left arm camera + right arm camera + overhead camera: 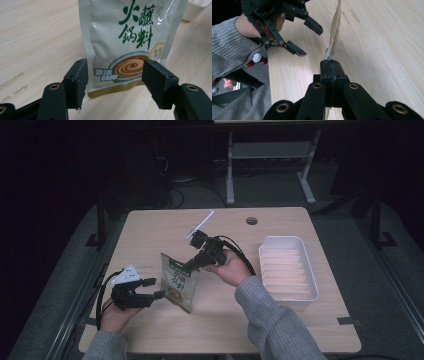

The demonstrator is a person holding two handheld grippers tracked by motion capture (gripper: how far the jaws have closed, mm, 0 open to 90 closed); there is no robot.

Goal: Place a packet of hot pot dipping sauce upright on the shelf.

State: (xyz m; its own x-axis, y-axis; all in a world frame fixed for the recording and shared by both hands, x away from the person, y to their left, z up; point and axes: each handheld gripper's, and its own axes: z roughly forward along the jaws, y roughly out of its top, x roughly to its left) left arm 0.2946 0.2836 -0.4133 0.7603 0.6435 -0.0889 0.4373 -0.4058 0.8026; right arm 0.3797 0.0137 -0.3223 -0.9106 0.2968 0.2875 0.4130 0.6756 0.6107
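While right gripper (331,65) pinches the pouch (127,42) edge, left gripper (115,75) gapes.

Pale sauce pouch (178,281), green lettering, upright, top edge pinched.

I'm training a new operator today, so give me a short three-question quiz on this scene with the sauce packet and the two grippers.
1. True or false: the right gripper is shut on the edge of the pale green printed sauce pouch.
2. How do the left gripper's jaws stand? A) clamped on the pouch B) open, either side of the pouch's lower end C) inside the tray
3. Fill in: the white ribbed plastic tray lies on the person's ___ side of the light wooden table.

Key: 1 true; 2 B; 3 right.
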